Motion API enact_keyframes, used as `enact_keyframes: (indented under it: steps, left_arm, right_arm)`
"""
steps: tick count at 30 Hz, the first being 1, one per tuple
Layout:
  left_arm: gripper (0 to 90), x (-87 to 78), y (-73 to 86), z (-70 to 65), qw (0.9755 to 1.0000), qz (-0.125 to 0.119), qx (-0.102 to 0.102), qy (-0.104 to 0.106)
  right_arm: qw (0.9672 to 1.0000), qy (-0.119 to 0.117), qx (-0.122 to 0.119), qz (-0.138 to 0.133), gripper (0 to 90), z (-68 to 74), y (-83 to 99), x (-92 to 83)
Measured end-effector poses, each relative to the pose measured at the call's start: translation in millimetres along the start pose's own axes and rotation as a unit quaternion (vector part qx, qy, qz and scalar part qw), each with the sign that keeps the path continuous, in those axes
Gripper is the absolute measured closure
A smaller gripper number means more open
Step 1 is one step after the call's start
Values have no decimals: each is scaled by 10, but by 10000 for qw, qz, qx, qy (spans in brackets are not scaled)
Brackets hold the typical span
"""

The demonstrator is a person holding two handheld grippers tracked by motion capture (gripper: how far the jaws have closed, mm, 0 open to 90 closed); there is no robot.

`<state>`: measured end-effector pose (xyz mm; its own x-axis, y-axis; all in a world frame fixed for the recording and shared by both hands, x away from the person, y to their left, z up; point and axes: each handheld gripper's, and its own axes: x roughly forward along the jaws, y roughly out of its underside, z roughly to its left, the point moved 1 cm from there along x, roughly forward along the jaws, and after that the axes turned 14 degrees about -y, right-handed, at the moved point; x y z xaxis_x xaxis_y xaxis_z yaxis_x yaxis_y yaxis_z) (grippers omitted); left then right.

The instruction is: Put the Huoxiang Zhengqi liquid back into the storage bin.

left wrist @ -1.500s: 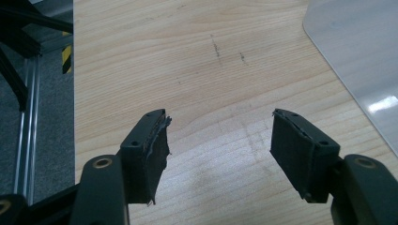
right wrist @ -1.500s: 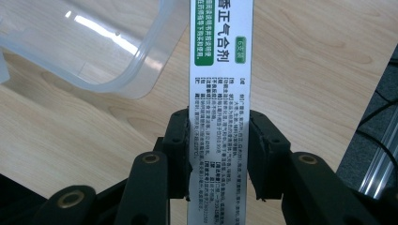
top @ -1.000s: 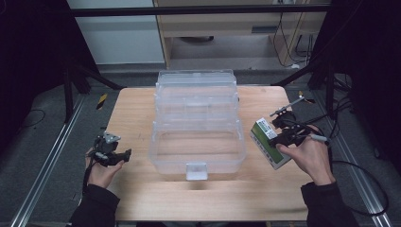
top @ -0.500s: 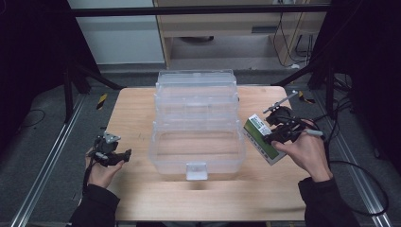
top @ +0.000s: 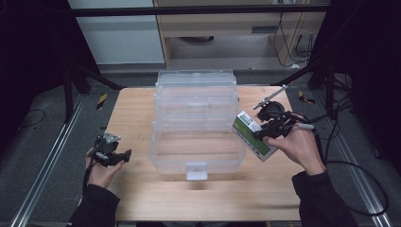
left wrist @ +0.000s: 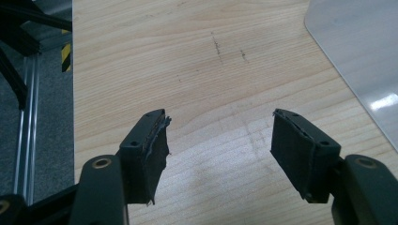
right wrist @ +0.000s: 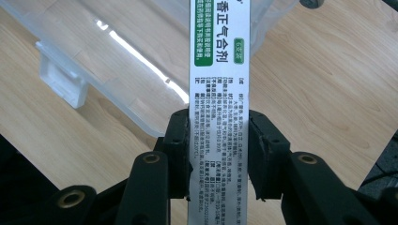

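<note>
- At the right edge of the clear plastic bin (top: 198,142), a white and green carton (top: 253,134) is held off the table by the right gripper (top: 274,128); its near end hangs just beside the bin's right wall, at about rim height.
- In the right gripper view, the carton (right wrist: 218,93) is seen clamped across its narrow width, with both pads pressed on its long edges; the grip is taken near one end, so that most of the carton's length juts out ahead of the jaws.
- That hold is judged to suit the work in hand: with the free end leading, the carton can be tipped over the rim and lowered into the bin without the jaws meeting the wall.
- The bin is left open, its lid folded back toward the far side of the table (top: 137,118), so the front compartment is reachable from above; nothing can be made out inside it.
- The left gripper (top: 113,153) is held low over the wood, well apart from the bin's left wall; in the left gripper view its jaws stand wide, with nothing but bare table (left wrist: 197,61) between them.
- It is judged to be parked there so that the bin's opening is kept free, while remaining near enough to steady the bin if it is nudged.
</note>
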<state>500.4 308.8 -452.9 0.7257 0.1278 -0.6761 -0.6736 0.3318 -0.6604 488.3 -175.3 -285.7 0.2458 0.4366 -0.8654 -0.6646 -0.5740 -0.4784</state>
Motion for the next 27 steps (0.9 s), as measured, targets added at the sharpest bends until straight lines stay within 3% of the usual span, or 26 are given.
enact_keyframes:
  steps: [12, 17, 27]
  left_arm:
    - [355, 7, 1, -10, 10000, 17, 24, 3]
    - [355, 5, 1, -9, 10000, 10, 17, 1]
    - [355, 14, 5, -9, 10000, 23, 20, 5]
  right_arm:
    - [9996, -107, -166, 181, 645, 75, -63, -8]
    - [9988, -213, -416, 175, 643, 61, -114, 2]
    - [9967, -432, -637, 244, 641, 92, -226, 101]
